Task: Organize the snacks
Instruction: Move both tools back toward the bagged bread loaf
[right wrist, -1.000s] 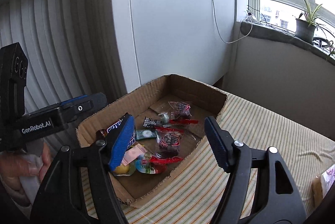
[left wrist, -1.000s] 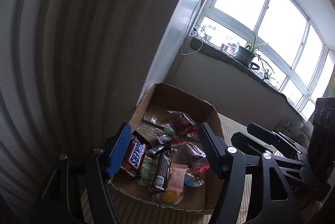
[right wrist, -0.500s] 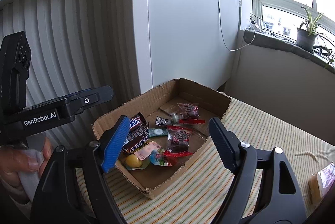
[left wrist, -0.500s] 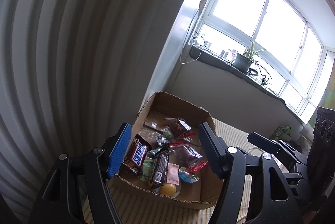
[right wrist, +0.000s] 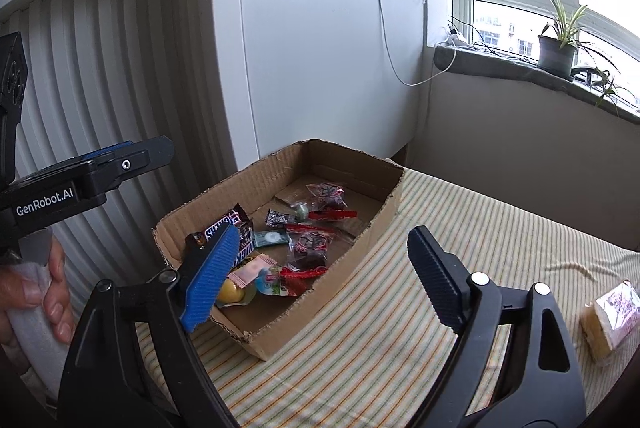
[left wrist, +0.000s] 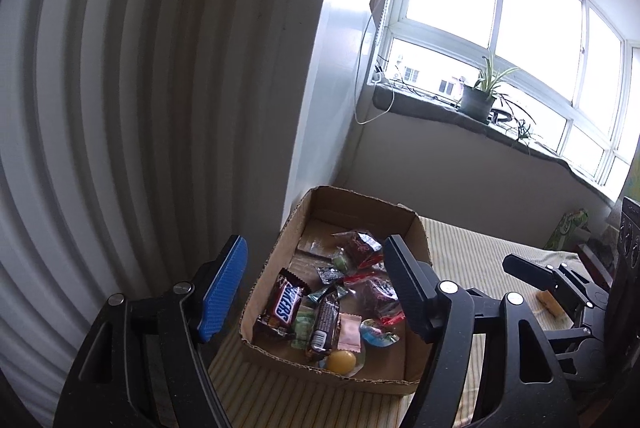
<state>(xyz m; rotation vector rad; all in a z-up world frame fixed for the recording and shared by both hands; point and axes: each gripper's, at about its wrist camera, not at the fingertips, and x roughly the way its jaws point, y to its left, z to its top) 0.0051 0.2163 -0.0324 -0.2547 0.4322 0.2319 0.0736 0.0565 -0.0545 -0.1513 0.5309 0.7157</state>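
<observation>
Snacks [left wrist: 320, 304] mostly sit in cardboard box [right wrist: 360, 240], both grippers [left wrist: 316, 288] [right wrist: 316, 284] released & empty; next prob grab the stray wrapped cake [right wrist: 610, 320] near the bed's right edge.

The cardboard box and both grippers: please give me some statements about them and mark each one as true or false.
1. The cardboard box stands on a striped cloth. True.
2. The left gripper is shut on the Snickers bar. False: its jaws stand wide open and hold nothing; the bar lies in the box.
3. A round yellow candy lies near the box's front wall. True.
4. The right gripper is open and empty. True.
5. The box is closed with a lid. False: its top is open and the snacks inside show.
6. The wrapped snack at the right edge of the right wrist view lies inside the box. False: it lies on the cloth, apart from the box.
</observation>
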